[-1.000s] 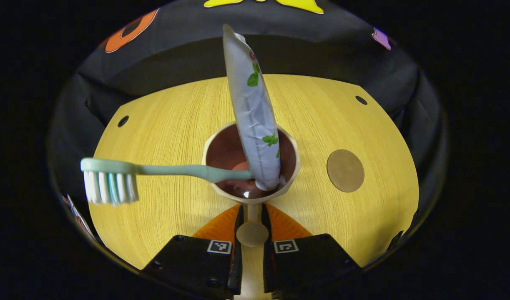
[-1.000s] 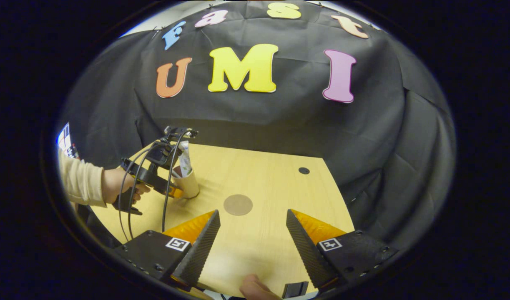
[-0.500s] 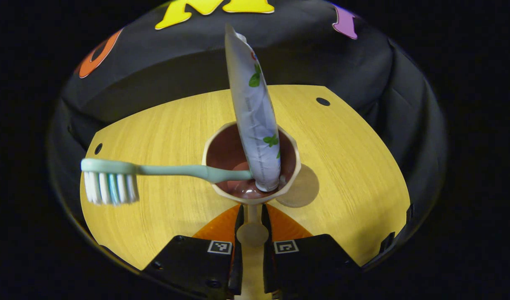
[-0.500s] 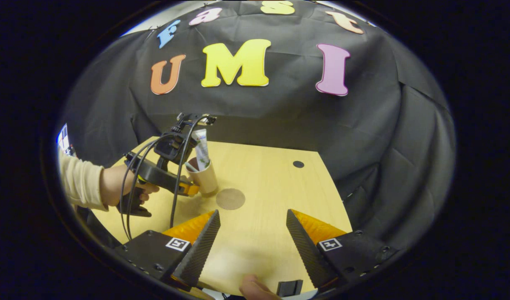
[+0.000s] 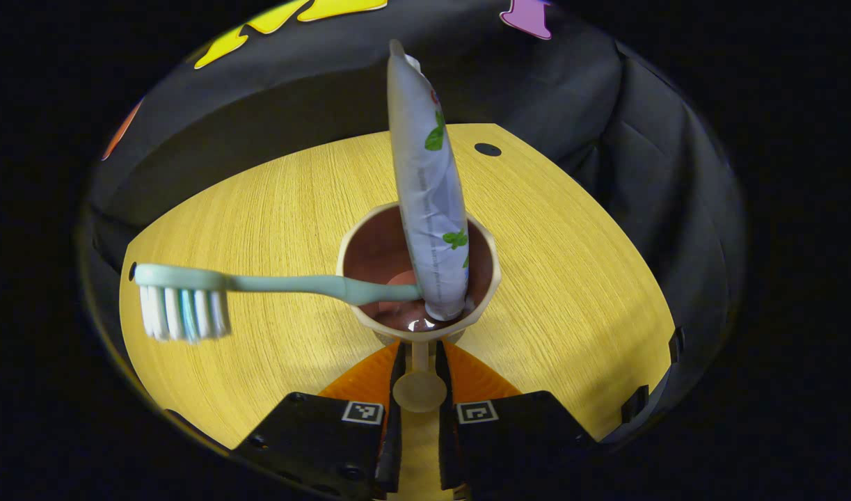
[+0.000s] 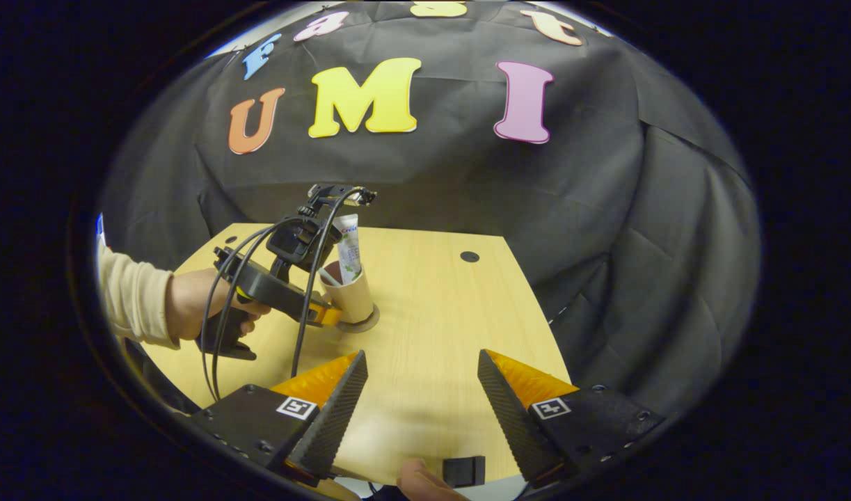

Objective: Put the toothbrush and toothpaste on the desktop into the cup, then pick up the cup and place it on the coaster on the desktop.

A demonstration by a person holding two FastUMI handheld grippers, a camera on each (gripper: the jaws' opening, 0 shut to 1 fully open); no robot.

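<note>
The cup [image 5: 418, 278] already holds both the toothpaste [image 5: 428, 188], standing nearly upright, and the toothbrush [image 5: 258, 285], whose bristled head sticks out sideways over the rim; so the loading looks done. The left tool [image 5: 419, 362] is clamped on the cup's handle; in the right gripper view the cup [image 6: 350, 296] sits over the coaster [image 6: 367, 324], whose edge peeks out at its base, though whether it rests fully down or hangs just above I cannot tell; what seems left is letting go and drawing back. The left gripper view gives the cup's inside and the grip; the right gripper view gives the coaster, the hand [image 6: 202, 306] behind the left tool, and the right tool [image 6: 422, 396], fingers wide apart over the worktop [image 6: 439, 306], holding nothing.
</note>
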